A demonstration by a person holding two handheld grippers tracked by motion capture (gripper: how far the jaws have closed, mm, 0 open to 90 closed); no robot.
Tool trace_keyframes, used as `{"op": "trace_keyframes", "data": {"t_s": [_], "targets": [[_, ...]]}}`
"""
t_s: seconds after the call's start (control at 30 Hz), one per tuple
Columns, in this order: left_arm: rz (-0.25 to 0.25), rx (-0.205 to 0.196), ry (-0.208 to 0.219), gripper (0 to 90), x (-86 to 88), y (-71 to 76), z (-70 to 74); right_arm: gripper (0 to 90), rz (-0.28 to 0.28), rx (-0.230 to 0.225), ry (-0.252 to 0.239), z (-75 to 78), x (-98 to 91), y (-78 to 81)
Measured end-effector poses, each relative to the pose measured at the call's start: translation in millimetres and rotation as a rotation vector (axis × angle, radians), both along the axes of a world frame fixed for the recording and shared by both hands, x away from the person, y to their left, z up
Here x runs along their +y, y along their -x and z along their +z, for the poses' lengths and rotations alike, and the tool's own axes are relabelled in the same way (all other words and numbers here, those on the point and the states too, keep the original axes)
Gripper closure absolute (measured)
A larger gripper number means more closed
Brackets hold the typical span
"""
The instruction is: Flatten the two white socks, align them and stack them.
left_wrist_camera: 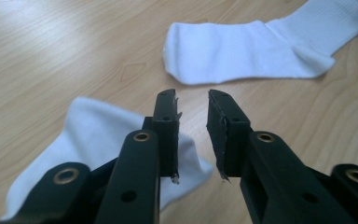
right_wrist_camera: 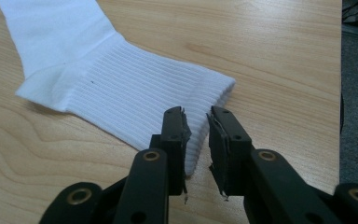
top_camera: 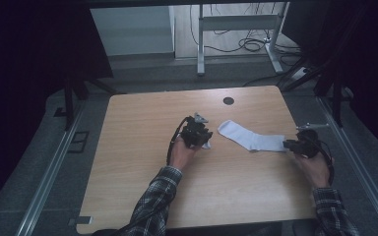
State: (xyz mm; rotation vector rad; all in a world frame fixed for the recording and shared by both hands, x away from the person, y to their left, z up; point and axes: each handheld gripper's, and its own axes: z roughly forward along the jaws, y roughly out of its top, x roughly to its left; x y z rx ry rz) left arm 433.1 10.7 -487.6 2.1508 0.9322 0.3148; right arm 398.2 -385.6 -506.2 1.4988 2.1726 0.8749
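Note:
Two white socks lie on the wooden table point(top_camera: 142, 162). The longer sock point(top_camera: 250, 138) point(left_wrist_camera: 242, 51) point(right_wrist_camera: 121, 88) lies flat to the right of centre, its ribbed cuff toward my right gripper point(top_camera: 290, 144) point(right_wrist_camera: 196, 114). That gripper's jaws stand a narrow gap apart just over the cuff's corner, and the pads do not press on it. The second sock point(top_camera: 206, 144) point(left_wrist_camera: 98, 135) lies crumpled under my left gripper point(top_camera: 202, 137) point(left_wrist_camera: 193, 100). It sits below the left-hand jaw. These jaws are also a narrow gap apart, with bare wood showing between them.
A dark round hole point(top_camera: 228, 101) sits near the table's far edge. Beyond the table stand a metal desk frame point(top_camera: 236, 22) and floor cables point(top_camera: 251, 45). Metal rails point(top_camera: 54, 167) run along both sides. The table's right edge is close to my right hand point(top_camera: 315, 169).

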Motion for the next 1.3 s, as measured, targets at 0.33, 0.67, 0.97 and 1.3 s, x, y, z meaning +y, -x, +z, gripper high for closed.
{"op": "trace_keyframes", "data": {"t_s": [0.33, 0.67, 0.97, 1.3], "targets": [[0.024, 0.016, -0.011, 77.6, -25.6, -30.5, -9.1, 76.7, -0.005, 0.009, 0.003, -2.3, 3.2, -0.3], [0.047, 0.009, -0.073, 72.8, -53.3, -48.9, -23.0, 77.0, -0.011, 0.005, 0.011, -3.8, 0.3, -0.4], [0.091, 0.003, -0.156, 65.2, -67.7, -57.2, -37.3, 69.9, 0.004, 0.014, 0.021, -8.6, 3.2, -2.7], [0.071, 0.053, -0.126, 80.7, -68.5, -57.2, -41.7, 80.7, 0.018, 0.047, 0.015, -13.3, 8.2, -4.1]]}}
